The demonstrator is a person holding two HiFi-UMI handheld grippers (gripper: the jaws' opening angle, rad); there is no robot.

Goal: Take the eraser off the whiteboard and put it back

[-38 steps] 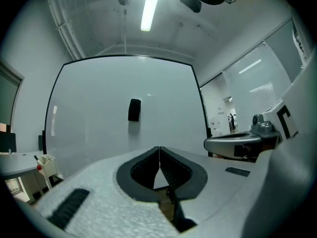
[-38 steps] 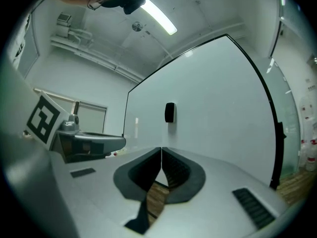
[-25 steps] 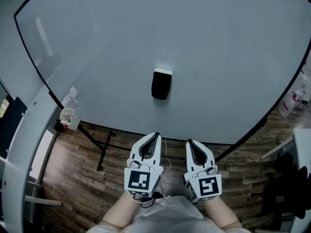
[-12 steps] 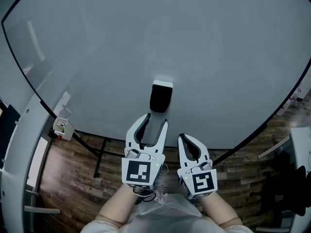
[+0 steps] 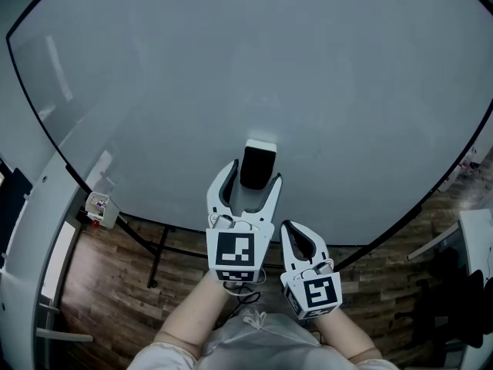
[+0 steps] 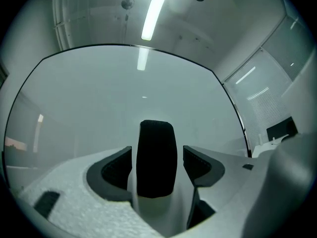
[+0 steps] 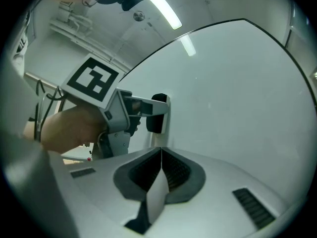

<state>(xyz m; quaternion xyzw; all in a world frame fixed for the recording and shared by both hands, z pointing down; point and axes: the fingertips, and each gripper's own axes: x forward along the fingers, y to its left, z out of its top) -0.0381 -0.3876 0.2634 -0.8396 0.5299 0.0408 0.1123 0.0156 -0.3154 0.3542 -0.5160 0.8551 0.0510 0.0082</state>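
Observation:
A black eraser (image 5: 257, 166) with a white back clings to the big whiteboard (image 5: 231, 68), low at its middle. My left gripper (image 5: 253, 176) is raised to it, and its jaws are opening. The eraser (image 6: 156, 157) stands upright between the two dark pads (image 6: 200, 162), and a narrow gap shows on each side. My right gripper (image 5: 297, 228) hangs lower and to the right, short of the board's bottom edge, with its jaws shut and nothing in them. The right gripper view shows the left gripper (image 7: 148, 105) level at the eraser (image 7: 158, 114).
The whiteboard's black stand legs (image 5: 158, 253) stand on the wooden floor below. A small box (image 5: 98, 206) sits on a white ledge at the left. A white desk edge (image 5: 474, 233) and dark chair parts are at the right.
My left gripper rose from beside the right one up to the eraser. Its jaws went from shut to wide open around it. The right gripper shifted slightly.

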